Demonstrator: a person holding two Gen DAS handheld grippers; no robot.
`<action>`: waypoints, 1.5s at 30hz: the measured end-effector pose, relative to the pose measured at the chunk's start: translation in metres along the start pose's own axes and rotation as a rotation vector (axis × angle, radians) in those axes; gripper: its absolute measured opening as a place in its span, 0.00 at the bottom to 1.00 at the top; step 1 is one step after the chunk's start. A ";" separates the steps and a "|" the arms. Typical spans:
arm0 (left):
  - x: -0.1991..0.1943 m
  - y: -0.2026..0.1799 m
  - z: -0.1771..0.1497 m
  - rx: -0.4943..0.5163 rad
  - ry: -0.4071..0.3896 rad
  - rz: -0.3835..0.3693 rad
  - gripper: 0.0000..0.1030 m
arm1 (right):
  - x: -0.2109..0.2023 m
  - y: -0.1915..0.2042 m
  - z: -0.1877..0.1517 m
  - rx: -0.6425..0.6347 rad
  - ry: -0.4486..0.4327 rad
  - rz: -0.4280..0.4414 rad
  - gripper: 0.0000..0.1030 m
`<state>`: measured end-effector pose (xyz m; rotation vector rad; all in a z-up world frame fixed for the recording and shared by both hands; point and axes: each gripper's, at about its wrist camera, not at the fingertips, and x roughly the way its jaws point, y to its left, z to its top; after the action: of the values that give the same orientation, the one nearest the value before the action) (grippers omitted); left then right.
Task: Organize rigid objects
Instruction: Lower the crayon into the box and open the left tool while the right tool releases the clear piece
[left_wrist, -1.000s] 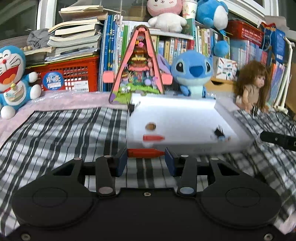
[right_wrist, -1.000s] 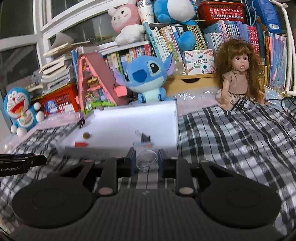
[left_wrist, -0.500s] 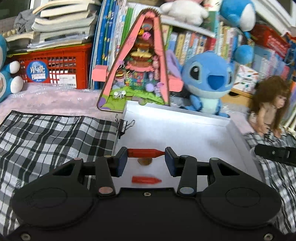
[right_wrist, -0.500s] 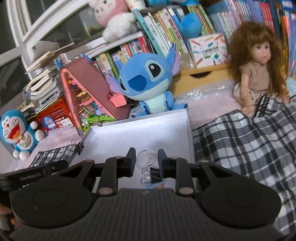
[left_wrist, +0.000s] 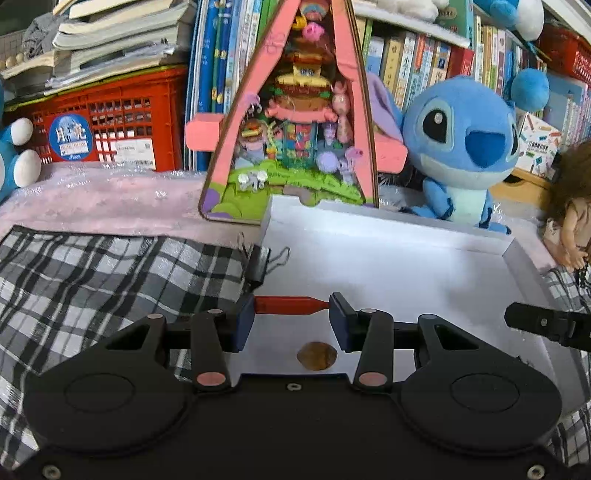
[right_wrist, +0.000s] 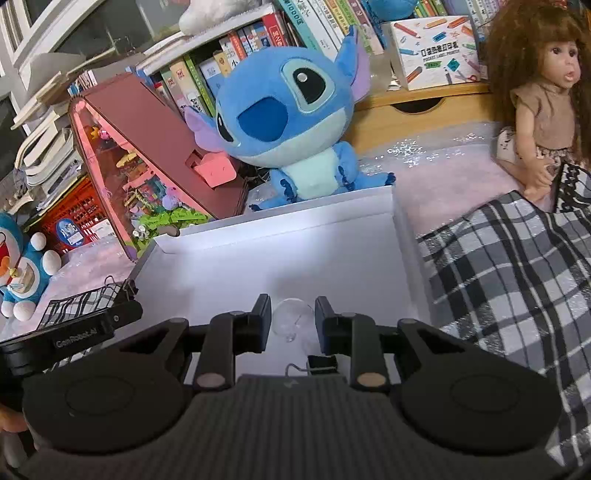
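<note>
Checked cloth (left_wrist: 110, 273) covers the surface, with bookshelves, plush toys and a doll (right_wrist: 543, 99) crowding the back. On it sits a white tray (left_wrist: 388, 229), and both grippers hang over its near part.

Between the pads of the left gripper (left_wrist: 291, 312) a red crayon (left_wrist: 290, 304) is pinched end to end, lying crosswise above the tray floor. Just below it, nearer the gripper body, a brown coin-like disc (left_wrist: 317, 355) lies in the tray. Ahead and to the left, a black binder clip (left_wrist: 260, 264) grips the tray's edge. Beyond the tray stand a pink triangular toy house (left_wrist: 295, 122) and a blue plush (left_wrist: 458, 147).

The right gripper (right_wrist: 292, 323) is closed on a clear plastic cup (right_wrist: 291, 321), held over the tray. Under its right finger another binder clip (right_wrist: 321, 363) lies in the tray.
</note>
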<state>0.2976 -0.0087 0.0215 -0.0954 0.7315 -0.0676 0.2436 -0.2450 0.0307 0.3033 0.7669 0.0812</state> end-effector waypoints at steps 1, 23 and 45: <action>0.000 -0.002 -0.002 0.013 -0.007 0.002 0.40 | 0.002 0.001 0.000 -0.005 0.000 -0.004 0.30; 0.000 -0.019 -0.024 0.123 -0.005 -0.010 0.41 | 0.008 -0.006 -0.020 -0.033 0.022 -0.032 0.30; -0.019 -0.017 -0.031 0.140 -0.044 0.007 0.56 | -0.010 -0.008 -0.027 -0.052 -0.038 -0.021 0.59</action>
<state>0.2621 -0.0260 0.0130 0.0392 0.6814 -0.1090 0.2176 -0.2476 0.0165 0.2464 0.7295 0.0750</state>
